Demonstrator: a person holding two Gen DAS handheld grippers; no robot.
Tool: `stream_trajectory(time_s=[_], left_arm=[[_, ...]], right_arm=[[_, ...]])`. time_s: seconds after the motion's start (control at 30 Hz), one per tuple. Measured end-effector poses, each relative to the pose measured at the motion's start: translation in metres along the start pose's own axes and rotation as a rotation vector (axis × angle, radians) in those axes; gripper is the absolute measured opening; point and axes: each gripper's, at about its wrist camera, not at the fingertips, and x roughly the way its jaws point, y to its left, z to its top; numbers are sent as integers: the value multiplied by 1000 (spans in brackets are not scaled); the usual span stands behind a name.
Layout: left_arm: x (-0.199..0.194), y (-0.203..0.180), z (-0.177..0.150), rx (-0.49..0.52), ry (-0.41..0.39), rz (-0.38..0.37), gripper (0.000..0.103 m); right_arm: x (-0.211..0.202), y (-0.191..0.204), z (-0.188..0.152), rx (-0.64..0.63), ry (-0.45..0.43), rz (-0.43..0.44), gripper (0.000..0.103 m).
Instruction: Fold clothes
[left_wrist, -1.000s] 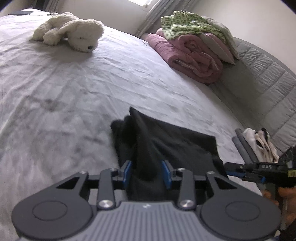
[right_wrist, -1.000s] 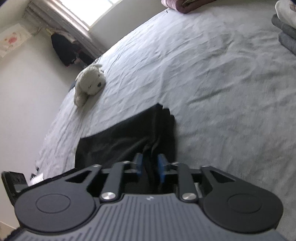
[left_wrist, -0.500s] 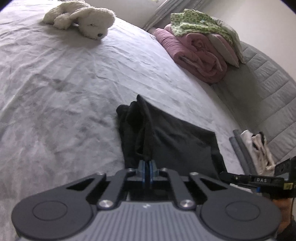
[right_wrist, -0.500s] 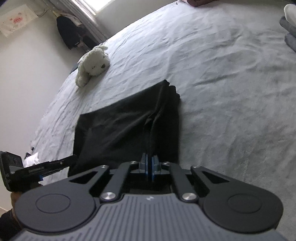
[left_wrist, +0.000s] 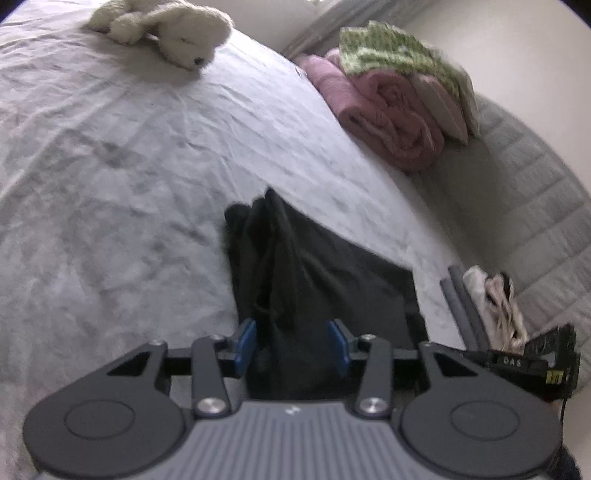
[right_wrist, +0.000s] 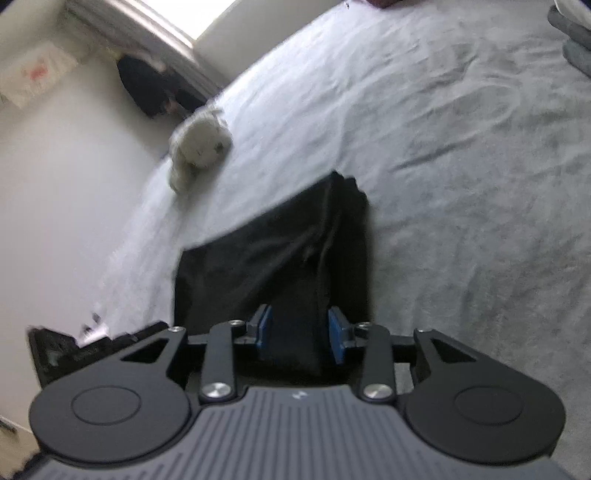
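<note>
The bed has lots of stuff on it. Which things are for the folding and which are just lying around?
For the folding:
- black garment, lying on the grey bed
- left gripper, open
- right gripper, open

Just lying around:
- white plush toy
- pink blanket roll
- green patterned cloth on top of it
- small stack of clothes

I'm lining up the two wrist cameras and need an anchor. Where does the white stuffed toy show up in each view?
Left wrist view: the stuffed toy lies at the top left, on the bed far beyond the black garment.
Right wrist view: the stuffed toy sits left of centre, at the bed's edge near the wall.
Shared landmark: the black garment, directly ahead of the fingers in both.
</note>
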Motion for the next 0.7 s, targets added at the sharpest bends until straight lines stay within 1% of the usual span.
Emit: stream_trajectory(time_s=[0.03, 0.07, 0.1, 0.13, 0.17, 0.27, 0.37, 0.4, 0.5, 0.57, 0.6, 0.63, 0.67, 0.7], left_arm=[[2, -2, -2, 12, 6, 7, 43], [3, -5, -3, 36, 4, 24, 31], [4, -9, -4, 71, 7, 49, 21], [6, -13, -4, 105, 19, 70, 11], [6, -15, -4, 128, 26, 82, 6], [-2, -16, 0, 141, 16, 76, 5], [-7, -15, 2, 147, 9, 70, 5], [-6, -15, 1, 153, 13, 74, 5], [4, -18, -4, 183, 39, 111, 6], [6, -18, -6, 189, 47, 127, 12], [5, -18, -4, 192, 43, 135, 13], [2, -19, -3, 194, 33, 146, 17], [-3, -19, -1, 196, 12, 165, 20], [-9, -21, 1, 203, -15, 189, 20]], right_arm=[[2, 2, -2, -19, 11, -19, 37], [5, 3, -4, -37, 21, -33, 30], [6, 5, -5, -52, 26, -44, 21], [7, 6, -5, -64, 26, -52, 6], [7, 6, -5, -70, 24, -56, 5], [1, 8, 0, -75, 12, -49, 5], [-9, 3, 7, -45, 5, -10, 5], [-9, 3, 7, -43, 10, -10, 5], [6, 4, 1, -74, 55, -61, 5], [17, 6, -3, -100, 81, -90, 6], [16, 9, -4, -128, 75, -97, 7], [14, 13, -4, -152, 65, -103, 10], [11, 17, -3, -174, 46, -113, 17], [6, 20, -3, -195, 17, -126, 17]])
